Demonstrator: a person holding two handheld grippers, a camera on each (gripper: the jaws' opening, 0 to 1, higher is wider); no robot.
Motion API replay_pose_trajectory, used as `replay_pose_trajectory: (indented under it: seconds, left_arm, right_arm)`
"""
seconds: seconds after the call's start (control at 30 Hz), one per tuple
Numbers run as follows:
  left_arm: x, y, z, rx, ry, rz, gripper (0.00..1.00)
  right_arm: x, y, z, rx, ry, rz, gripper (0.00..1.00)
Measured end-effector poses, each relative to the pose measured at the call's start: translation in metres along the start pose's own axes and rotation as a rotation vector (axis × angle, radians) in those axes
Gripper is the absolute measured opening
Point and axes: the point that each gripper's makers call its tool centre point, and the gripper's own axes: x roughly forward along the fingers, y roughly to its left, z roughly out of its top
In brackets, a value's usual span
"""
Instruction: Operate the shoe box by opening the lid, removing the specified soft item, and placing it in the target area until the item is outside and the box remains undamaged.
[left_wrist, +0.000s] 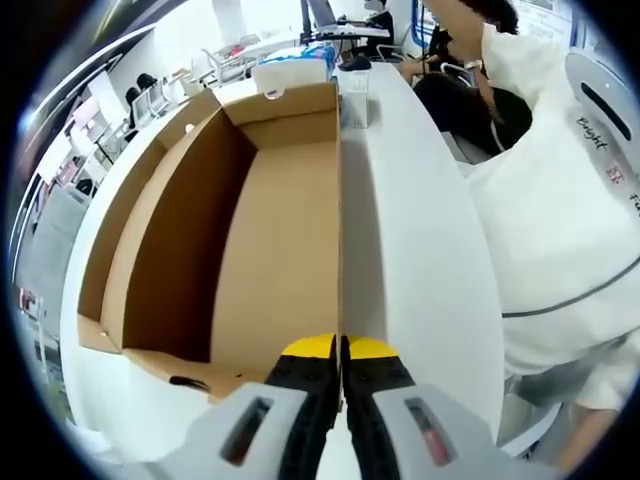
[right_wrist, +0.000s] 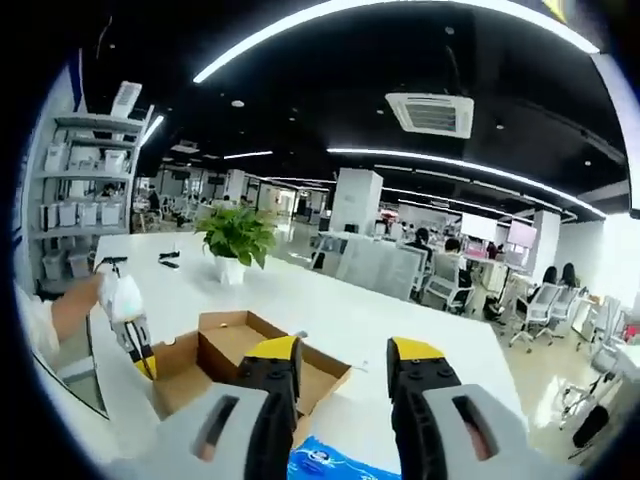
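I am pinching the right wall of the open brown cardboard shoe box (left_wrist: 240, 250) with my left gripper (left_wrist: 340, 352), the box running lengthwise ahead. My right gripper (right_wrist: 345, 362) is hovering with jaws wide above the box, nearer the blue-printed soft packet (right_wrist: 335, 462) below it.

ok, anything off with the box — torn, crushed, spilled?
Nothing stands out. The box sits open on the table, walls straight, no tears visible. The left gripper is shut on its near wall edge. The right gripper is open.
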Motion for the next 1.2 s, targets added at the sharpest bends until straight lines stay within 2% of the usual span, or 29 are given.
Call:
replay_pose_trajectory:
  seconds: [0.03,0.1,0.17,0.23,0.27,0.3,0.33,0.43,0.5,0.53,0.57,0.6,0.67,0.7,0.73,0.77,0.8,0.9,1.03,1.07,1.13,1.17,1.2]
  left_arm:
    - [0.0,0.0,0.0,0.0,-0.002,0.0,0.01]
    - [0.0,0.0,0.0,0.001,-0.004,0.0,0.01]
    - [0.0,0.0,0.0,0.003,-0.004,0.0,0.01]
    - [0.0,0.0,0.0,0.003,-0.004,0.0,0.01]
    - [0.0,0.0,0.0,0.003,-0.004,-0.001,0.01]
    - [0.0,0.0,0.0,0.003,-0.004,-0.001,0.01]
    - [0.0,0.0,0.0,0.003,-0.003,-0.001,0.01]
    - [0.0,0.0,0.0,0.002,-0.003,-0.001,0.01]
    - [0.006,-0.001,0.001,-0.002,-0.017,-0.016,0.01]
    - [0.01,-0.001,0.001,-0.005,-0.02,-0.026,0.01]
    - [0.008,-0.001,0.001,0.031,-0.026,-0.02,0.01]
    - [0.007,-0.001,0.001,0.044,-0.033,-0.012,0.01]
    - [0.008,-0.001,0.002,0.021,-0.024,-0.012,0.01]
    - [0.007,-0.001,0.001,0.069,-0.014,-0.011,0.01]
    - [0.005,0.002,-0.005,0.102,0.039,0.0,0.01]
    - [0.004,0.004,-0.007,0.086,0.069,0.017,0.01]
    - [0.007,0.001,-0.002,0.071,0.069,0.003,0.01]
    - [0.006,0.004,-0.002,0.058,0.055,-0.011,0.02]
    - [0.007,0.002,-0.004,0.031,0.048,-0.04,0.05]
    - [0.007,0.002,-0.002,0.013,0.041,-0.047,0.05]
    - [0.006,0.002,-0.002,0.009,0.045,-0.045,0.06]
    - [0.005,0.002,0.002,-0.006,0.028,-0.05,0.06]
    - [0.004,0.001,0.004,-0.013,0.018,-0.051,0.07]
  right_arm:
    - [0.002,0.002,0.002,0.035,0.005,0.021,0.33]
    - [0.007,-0.005,0.006,0.025,-0.002,0.007,0.33]
    - [0.011,-0.013,0.004,0.049,0.003,-0.039,0.32]
    - [0.017,-0.011,0.0,0.059,0.014,-0.022,0.3]
    - [0.019,-0.005,-0.005,0.126,0.034,0.009,0.3]
    - [0.026,0.007,-0.004,0.18,0.031,0.091,0.31]
    - [0.03,0.007,-0.011,0.217,0.062,0.092,0.33]
    - [0.044,0.004,-0.02,0.232,0.094,0.1,0.3]
    - [0.053,0.004,-0.038,0.271,0.184,0.101,0.28]
    - [0.058,0.0,-0.047,0.284,0.229,0.079,0.25]
    - [0.062,0.0,-0.051,0.236,0.234,0.081,0.2]
    - [0.066,-0.004,-0.058,0.205,0.254,0.049,0.19]
    - [0.07,-0.002,-0.064,0.168,0.285,0.049,0.25]
    - [0.076,0.005,-0.066,0.183,0.299,0.074,0.29]
    - [0.08,0.008,-0.067,0.206,0.304,0.085,0.31]
    - [0.081,0.01,-0.067,0.207,0.303,0.09,0.32]
    - [0.085,0.014,-0.068,0.193,0.309,0.1,0.32]
    - [0.092,0.018,-0.072,0.157,0.324,0.096,0.33]
    - [0.104,0.022,-0.077,0.166,0.353,0.094,0.48]
    - [0.109,0.022,-0.081,0.17,0.38,0.086,0.49]
    - [0.118,0.021,-0.081,0.169,0.383,0.085,0.38]
    - [0.12,0.019,-0.081,0.155,0.389,0.075,0.35]
    - [0.125,0.018,-0.083,0.14,0.401,0.065,0.37]
